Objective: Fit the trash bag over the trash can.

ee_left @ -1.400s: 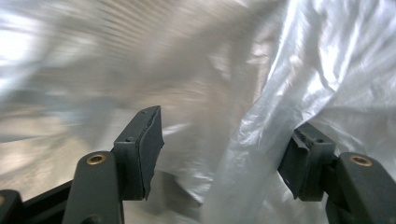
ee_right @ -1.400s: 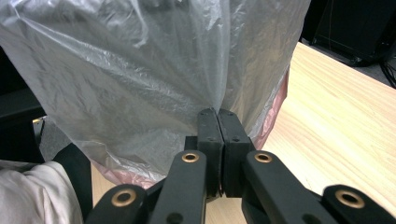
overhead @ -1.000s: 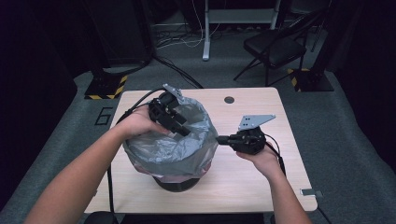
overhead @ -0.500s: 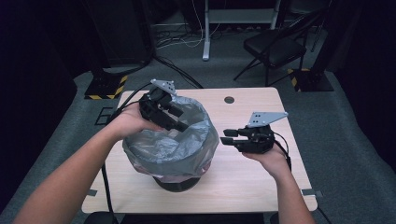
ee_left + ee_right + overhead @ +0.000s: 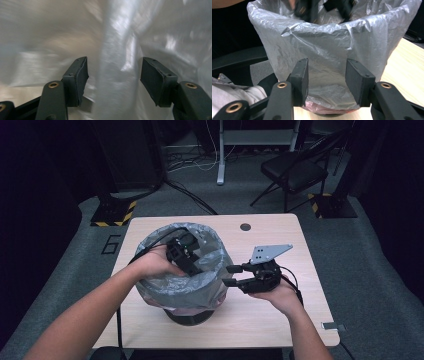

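My left gripper (image 5: 186,256) sits spread inside the bag-lined bin (image 5: 200,287); my right gripper (image 5: 231,275), also spread, faces its outer side.

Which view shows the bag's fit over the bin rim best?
The right gripper view: the grey plastic bag folds over the rim and drapes down the side. The high view shows its open mouth from above. The left gripper view shows blurred film close up.

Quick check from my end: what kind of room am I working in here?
Probably a lab or recording studio, not a home. A small wooden table stands on grey carpet between black drapes, with hazard-striped stand feet, loose floor cables and a folding chair behind it.
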Demonstrator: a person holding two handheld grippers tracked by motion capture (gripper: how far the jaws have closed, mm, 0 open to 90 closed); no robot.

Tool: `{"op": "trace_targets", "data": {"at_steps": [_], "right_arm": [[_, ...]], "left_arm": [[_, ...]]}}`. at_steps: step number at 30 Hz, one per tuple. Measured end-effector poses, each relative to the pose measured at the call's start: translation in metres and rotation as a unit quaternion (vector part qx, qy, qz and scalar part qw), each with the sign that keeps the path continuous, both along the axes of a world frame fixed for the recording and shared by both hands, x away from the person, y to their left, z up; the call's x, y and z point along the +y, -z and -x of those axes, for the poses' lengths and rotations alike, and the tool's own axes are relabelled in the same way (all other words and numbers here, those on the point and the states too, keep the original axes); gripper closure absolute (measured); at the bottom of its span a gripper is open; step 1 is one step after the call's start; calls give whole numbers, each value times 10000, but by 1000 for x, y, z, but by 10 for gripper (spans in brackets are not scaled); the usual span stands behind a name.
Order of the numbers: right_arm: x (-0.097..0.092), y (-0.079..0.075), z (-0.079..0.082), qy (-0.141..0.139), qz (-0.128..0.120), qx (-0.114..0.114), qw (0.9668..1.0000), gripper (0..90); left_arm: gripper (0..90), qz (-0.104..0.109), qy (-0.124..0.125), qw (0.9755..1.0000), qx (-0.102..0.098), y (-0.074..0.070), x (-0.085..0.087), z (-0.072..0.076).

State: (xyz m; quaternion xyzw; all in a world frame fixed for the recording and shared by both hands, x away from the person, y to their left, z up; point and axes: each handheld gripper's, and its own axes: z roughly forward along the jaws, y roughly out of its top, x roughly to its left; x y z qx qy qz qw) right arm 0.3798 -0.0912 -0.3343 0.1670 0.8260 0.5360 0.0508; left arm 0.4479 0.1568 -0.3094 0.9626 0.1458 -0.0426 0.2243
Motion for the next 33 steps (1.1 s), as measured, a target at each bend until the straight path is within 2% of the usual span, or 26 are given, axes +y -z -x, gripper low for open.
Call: {"op": "trace_targets", "data": {"at_steps": [3,5,8,12,15,16,18,21,24,28,33], "right_arm": [[-2,0,0,30,-30,0,10000,541],[-2,0,-1,35,-34,-22,10000,541],[-3,0,-1,59,-31,-5,10000,540],[-6,-1,-1,89,-63,-8,9999,539],[-8,-1,-1,129,-85,-10,9999,538],[-8,-1,-1,146,-93,-14,9998,536],[-9,-2,-2,169,-109,-11,9998,532],[-9,-1,-3,196,-92,4,9998,530],[-9,0,-4,218,-40,26,9998,522],[-12,1,-6,301,13,33,9995,497],[-19,-1,-6,450,-10,18,9990,471]], "left_arm": [[380,-87,7,10000,6,1,-2,2],[370,-21,-60,10000,-66,-3,-1,1],[359,134,-197,9995,-221,-18,6,1],[372,255,-393,9978,-468,-40,26,7],[369,279,-580,9960,-618,-49,47,13],[369,253,-630,9955,-657,-50,53,14],[375,163,-717,9957,-566,-47,64,16],[377,122,-806,9952,-545,-42,77,19],[362,395,-898,9934,-590,-44,89,23],[334,784,-1109,9877,-775,-54,112,34],[331,1187,-1518,9762,-994,-65,153,45]]}}
